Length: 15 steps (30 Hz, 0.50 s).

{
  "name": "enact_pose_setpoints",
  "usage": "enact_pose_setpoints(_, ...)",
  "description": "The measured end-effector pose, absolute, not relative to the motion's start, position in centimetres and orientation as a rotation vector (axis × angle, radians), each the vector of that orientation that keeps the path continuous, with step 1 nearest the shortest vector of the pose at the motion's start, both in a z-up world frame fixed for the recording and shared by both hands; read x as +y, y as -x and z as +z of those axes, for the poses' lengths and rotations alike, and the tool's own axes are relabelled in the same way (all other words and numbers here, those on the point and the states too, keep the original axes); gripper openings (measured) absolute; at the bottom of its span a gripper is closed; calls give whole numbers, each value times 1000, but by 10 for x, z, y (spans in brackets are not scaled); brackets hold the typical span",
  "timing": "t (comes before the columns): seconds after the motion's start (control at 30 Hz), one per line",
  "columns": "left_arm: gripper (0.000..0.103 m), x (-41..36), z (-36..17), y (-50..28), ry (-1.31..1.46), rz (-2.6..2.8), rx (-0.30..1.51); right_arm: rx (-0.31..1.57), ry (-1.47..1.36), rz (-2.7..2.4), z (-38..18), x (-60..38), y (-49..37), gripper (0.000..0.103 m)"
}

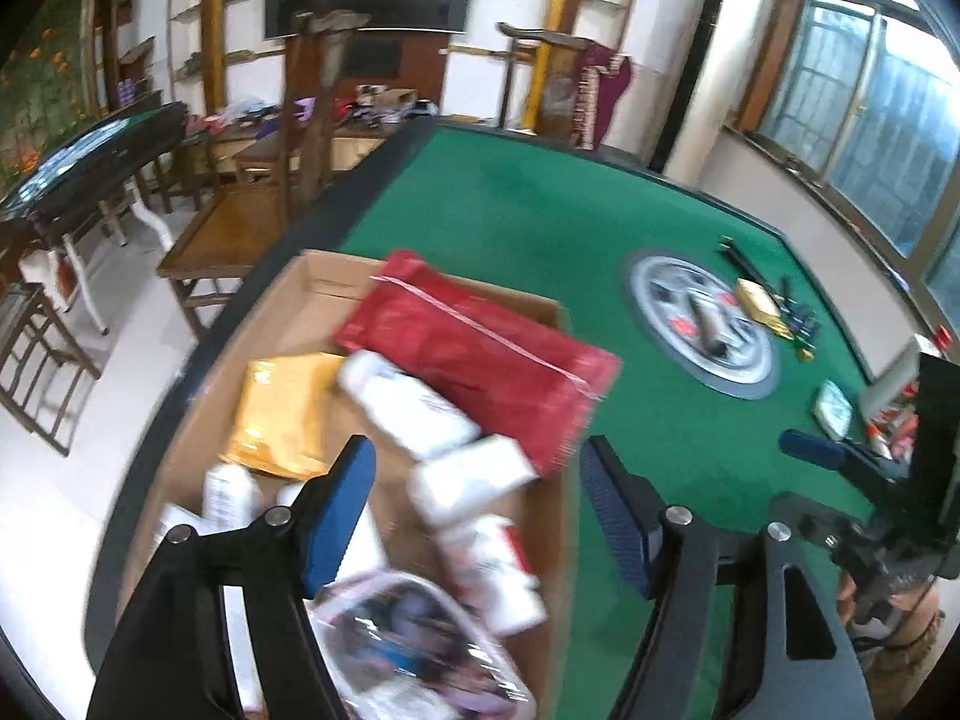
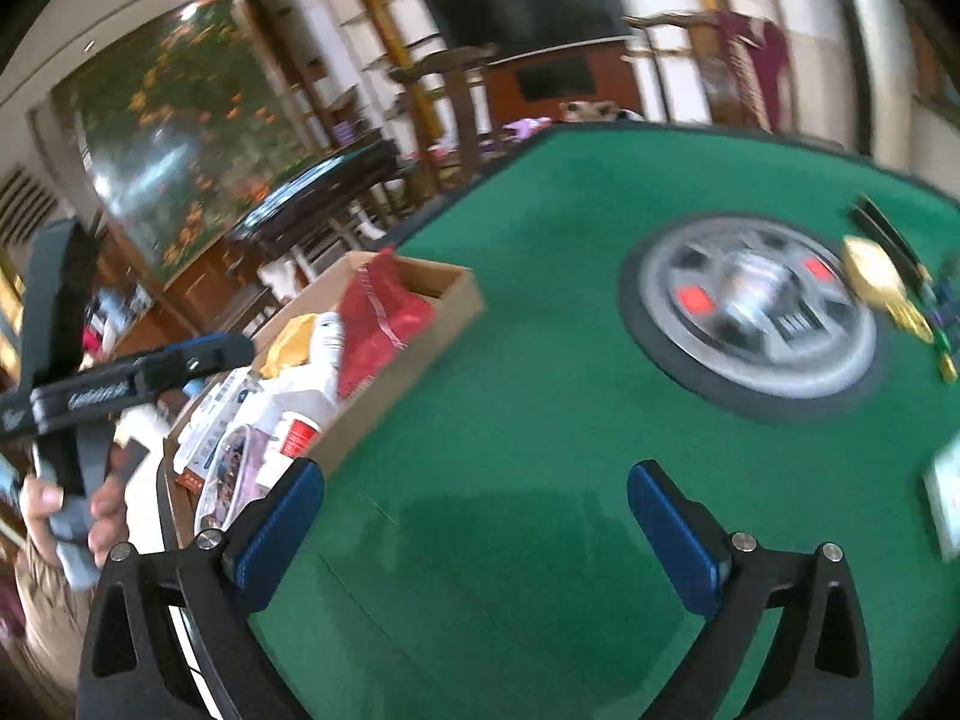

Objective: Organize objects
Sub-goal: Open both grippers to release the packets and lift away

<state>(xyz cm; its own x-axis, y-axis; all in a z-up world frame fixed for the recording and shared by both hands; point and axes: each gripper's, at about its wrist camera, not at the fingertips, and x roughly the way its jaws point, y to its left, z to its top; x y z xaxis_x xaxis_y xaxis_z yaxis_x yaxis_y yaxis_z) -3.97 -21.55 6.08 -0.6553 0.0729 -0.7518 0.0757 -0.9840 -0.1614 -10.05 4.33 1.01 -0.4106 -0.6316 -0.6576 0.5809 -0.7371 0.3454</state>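
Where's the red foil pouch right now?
The red foil pouch lies tilted in the open cardboard box at the green table's left edge, propped over a white bottle beside a yellow padded envelope; in the right wrist view it shows left of centre.

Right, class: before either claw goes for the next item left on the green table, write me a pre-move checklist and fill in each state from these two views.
1. Left claw empty and open: ok; nothing sits between its fingers.
2. Right claw empty and open: ok; only green felt shows between its fingers.
3. Cardboard box has room: cannot tell; the red pouch and white bottles already crowd it.
4. Items left to collect: ok; the gold packet lies at the rim of the centre hub.
5. Image sharp enough to aim: not ok; both views are motion-blurred.
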Motion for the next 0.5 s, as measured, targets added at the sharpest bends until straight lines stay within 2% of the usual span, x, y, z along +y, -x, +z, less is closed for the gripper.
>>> enact_pose_setpoints(0.5,71,-88,21,50,-1559,-2936,275,-342,-993,-2371,-1,158,97,103)
